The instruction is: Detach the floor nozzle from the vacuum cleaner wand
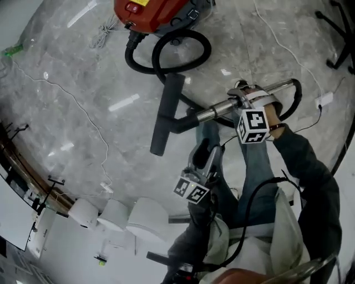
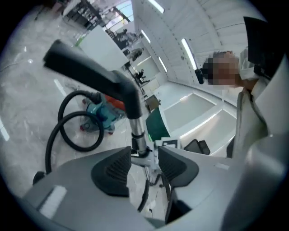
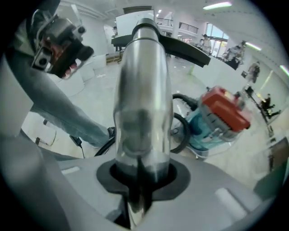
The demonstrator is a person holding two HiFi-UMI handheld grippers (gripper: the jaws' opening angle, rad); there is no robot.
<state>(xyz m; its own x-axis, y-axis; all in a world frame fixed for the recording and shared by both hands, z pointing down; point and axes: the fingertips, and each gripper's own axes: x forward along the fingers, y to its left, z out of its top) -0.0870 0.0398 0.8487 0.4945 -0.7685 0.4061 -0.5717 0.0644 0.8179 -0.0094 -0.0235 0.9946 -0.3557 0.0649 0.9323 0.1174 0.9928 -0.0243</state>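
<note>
right gripper view: right hand-held gripper (image 3: 140,180) clamped on steel wand (image 3: 142,103); left hand-held gripper (image 2: 144,164) jaws apart, gripping nothing.

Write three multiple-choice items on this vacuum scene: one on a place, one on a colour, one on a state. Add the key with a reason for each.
1. In the head view, the vacuum cleaner stands:
A) at the top edge, beyond the floor nozzle
B) at the bottom left
C) on a chair

2. Its top cover is:
A) white
B) purple
C) red

3. The right hand-held gripper is:
A) open and empty
B) shut on the wand
C) shut on the hose

Key:
1 A, its body is cut by the top edge, past the nozzle.
2 C, the cover shows red in the head view and the right gripper view.
3 B, it clamps the chrome tube.
</note>
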